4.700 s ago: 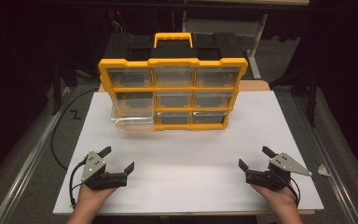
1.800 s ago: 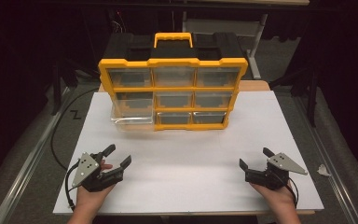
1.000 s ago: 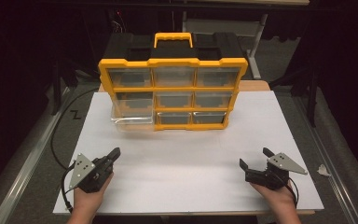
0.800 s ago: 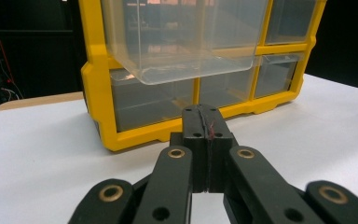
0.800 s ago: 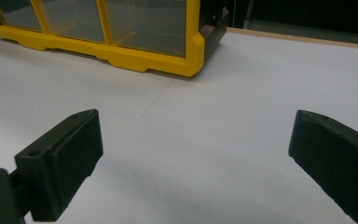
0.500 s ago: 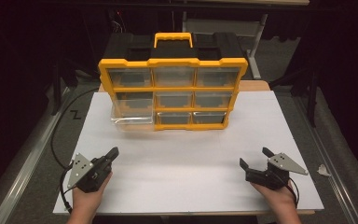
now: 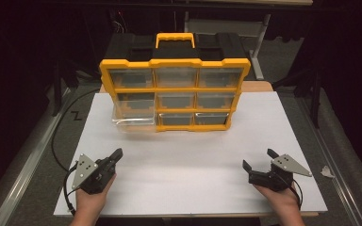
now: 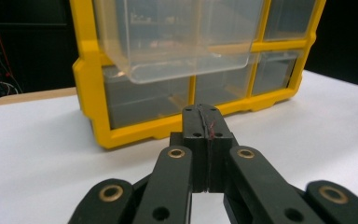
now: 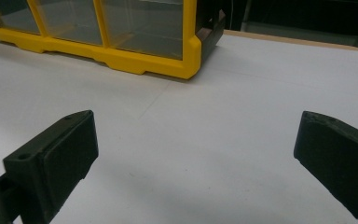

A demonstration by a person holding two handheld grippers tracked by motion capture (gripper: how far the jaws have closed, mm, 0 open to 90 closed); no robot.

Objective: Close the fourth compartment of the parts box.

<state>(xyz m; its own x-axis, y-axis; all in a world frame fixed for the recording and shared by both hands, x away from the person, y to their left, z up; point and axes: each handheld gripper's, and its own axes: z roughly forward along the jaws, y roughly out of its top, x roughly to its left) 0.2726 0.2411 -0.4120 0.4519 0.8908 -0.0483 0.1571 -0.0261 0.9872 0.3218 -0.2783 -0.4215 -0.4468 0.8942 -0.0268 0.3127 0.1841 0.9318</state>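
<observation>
A yellow organizer case (image 7: 175,92) with clear drawers stands upright at the back of the white table (image 7: 188,165). Its bottom-left clear drawer (image 7: 133,119) is pulled out; it also shows in the left gripper view, where the drawer (image 8: 177,42) juts from the case (image 8: 88,98). My left gripper (image 7: 117,155) rests near the front left, shut with nothing between its jaws (image 8: 203,122). My right gripper (image 7: 259,159) sits at the front right, open and empty, with the case's corner (image 9: 186,56) ahead of it.
A black cable (image 7: 59,141) trails off the table's left edge. A scrap of white paper (image 7: 327,172) lies on the floor at the right. A wooden board (image 7: 257,86) shows behind the case. Dark floor surrounds the table.
My left gripper has gone from open to shut and turned slightly toward the case. The right gripper has stayed in place, open.
</observation>
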